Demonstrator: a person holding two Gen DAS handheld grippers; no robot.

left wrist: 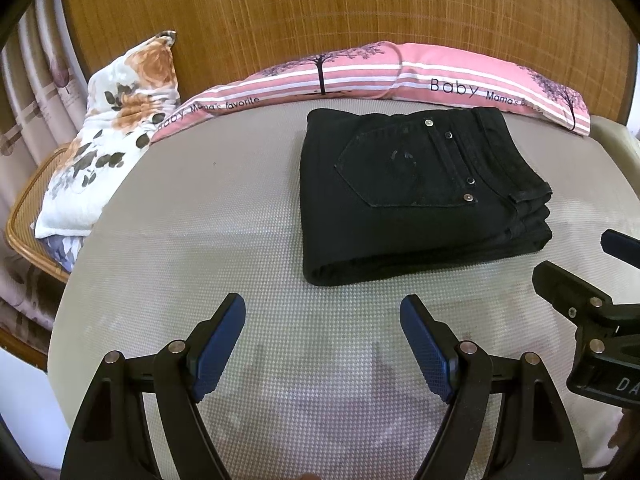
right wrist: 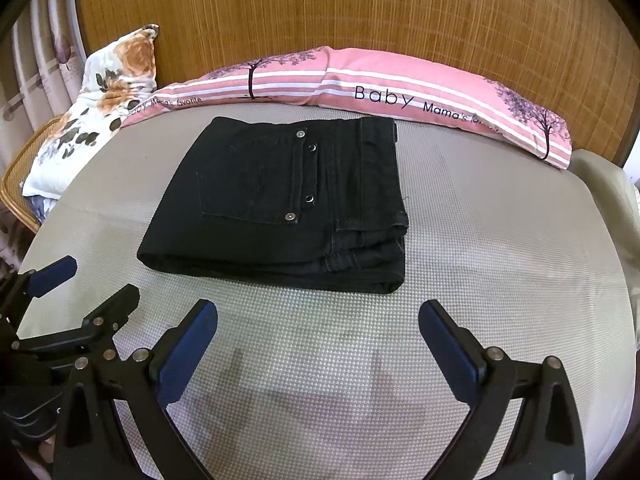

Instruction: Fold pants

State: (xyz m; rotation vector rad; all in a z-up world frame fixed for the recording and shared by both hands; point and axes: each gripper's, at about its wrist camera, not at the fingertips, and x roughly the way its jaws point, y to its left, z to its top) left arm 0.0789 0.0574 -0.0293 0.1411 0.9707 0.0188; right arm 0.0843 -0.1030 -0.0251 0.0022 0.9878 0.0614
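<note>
Nearest in the left wrist view, the left gripper (left wrist: 322,312) is seen with its two blue-padded fingers (left wrist: 218,344) spread wide apart and nothing between them; only the grey woven mattress cover (left wrist: 200,240) lies beneath. At the right edge of that view, part of the right gripper (left wrist: 580,280) is visible, close beside the left one.

In the right wrist view, the right gripper (right wrist: 318,320) is likewise released, its pads (right wrist: 452,348) held well apart over bare mattress cover (right wrist: 500,240), with nothing grasped. The left gripper (right wrist: 96,284) is seen at the lower left edge, also spread.

Just beyond both grippers, untouched by either, the black pants (left wrist: 416,196) are laid on the bed as a compact folded stack. A back pocket and four metal rivets face upward, and the layered waistband edges are turned toward the right. In the right wrist view the pants (right wrist: 280,204) sit slightly left of centre.

Farther off, a long pink striped pillow (left wrist: 400,76) printed with trees and lettering is laid along the far edge of the bed. A floral pillow (left wrist: 104,140) is propped at the far left, over a rattan frame (left wrist: 24,216). Behind everything a woven bamboo headboard (left wrist: 320,8) is seen, and curtains (left wrist: 36,80) at the far left.
</note>
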